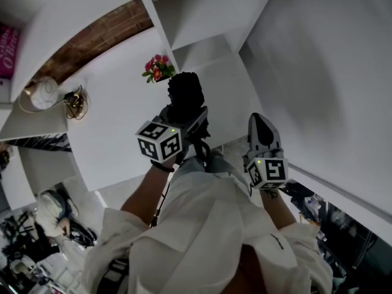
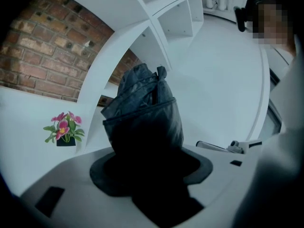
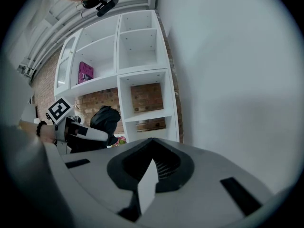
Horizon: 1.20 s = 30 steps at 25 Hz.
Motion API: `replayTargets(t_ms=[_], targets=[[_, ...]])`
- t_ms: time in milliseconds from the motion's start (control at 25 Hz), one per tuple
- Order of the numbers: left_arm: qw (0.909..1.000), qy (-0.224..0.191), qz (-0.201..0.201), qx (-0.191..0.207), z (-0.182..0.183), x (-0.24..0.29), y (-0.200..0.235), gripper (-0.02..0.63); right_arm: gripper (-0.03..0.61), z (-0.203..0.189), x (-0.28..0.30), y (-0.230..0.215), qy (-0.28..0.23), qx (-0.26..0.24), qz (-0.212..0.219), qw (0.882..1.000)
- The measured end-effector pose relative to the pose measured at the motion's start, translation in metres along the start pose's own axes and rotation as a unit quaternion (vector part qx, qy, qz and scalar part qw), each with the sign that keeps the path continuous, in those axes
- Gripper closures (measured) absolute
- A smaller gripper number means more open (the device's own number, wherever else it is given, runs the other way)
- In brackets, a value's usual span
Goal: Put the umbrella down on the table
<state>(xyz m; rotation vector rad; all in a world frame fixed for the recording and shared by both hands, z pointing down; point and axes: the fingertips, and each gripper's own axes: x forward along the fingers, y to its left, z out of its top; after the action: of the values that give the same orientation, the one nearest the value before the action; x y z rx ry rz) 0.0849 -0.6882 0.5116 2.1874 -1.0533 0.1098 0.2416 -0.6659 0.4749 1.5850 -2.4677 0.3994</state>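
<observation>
In the head view the left gripper (image 1: 185,122) is clamped on a black folded umbrella (image 1: 185,94), whose bunched fabric sticks out past the jaws. It is seen over the far edge of the white table (image 1: 116,124), just beside a small pot of pink flowers (image 1: 157,68) that stands at that edge below a brick wall (image 1: 92,41). The right gripper (image 1: 259,122) hangs near the table's right edge, apart from the umbrella, and a white sleeve (image 1: 202,225) fills the bottom of the view. A white round thing (image 1: 43,94) and a gold-coloured object (image 1: 76,103) lie toward the left edge. A pink item (image 1: 7,51) at the picture's left edge bears white lettering too small to read. Each gripper's cube carries only black-and-white square markers. In the left gripper view the umbrella (image 2: 142,113) fills the gap between the jaws, gripped low on its body, and its strap-bound top rises in front of white shelves (image 2: 175,18), with the flowers (image 2: 64,127) to its left. In the right gripper view the jaws stand pressed together with nothing between them. Beyond them, the left gripper (image 3: 92,134) holds the umbrella (image 3: 105,120) up in front of the shelf unit. A pink book (image 3: 85,72) stands in an upper compartment; only the word "The" can be made out on its cover.
</observation>
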Motion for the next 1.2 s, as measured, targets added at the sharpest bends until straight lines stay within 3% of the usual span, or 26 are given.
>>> replayTargets(t_ms=[280,600,1000,1200], targets=[[0.9946,0.091,0.028,-0.042,-0.045,0.048,0.042,0.341,0.560,-0.033,0.024,-0.011,0.031,0.013,0.004,0.999],[0.9814,0.168,0.077,-0.054,-0.084,0.093,0.087,0.339,0.560,-0.063,0.057,-0.025,0.055,0.018,0.020,0.998],[0.9563,0.219,0.157,-0.114,-0.128,0.121,0.140,0.334,0.560,-0.087,0.077,-0.029,0.077,0.036,0.035,0.996],[0.9471,0.228,0.188,-0.126,-0.140,0.131,0.157,0.330,0.560,-0.094,0.082,-0.034,0.081,0.040,0.040,0.995]])
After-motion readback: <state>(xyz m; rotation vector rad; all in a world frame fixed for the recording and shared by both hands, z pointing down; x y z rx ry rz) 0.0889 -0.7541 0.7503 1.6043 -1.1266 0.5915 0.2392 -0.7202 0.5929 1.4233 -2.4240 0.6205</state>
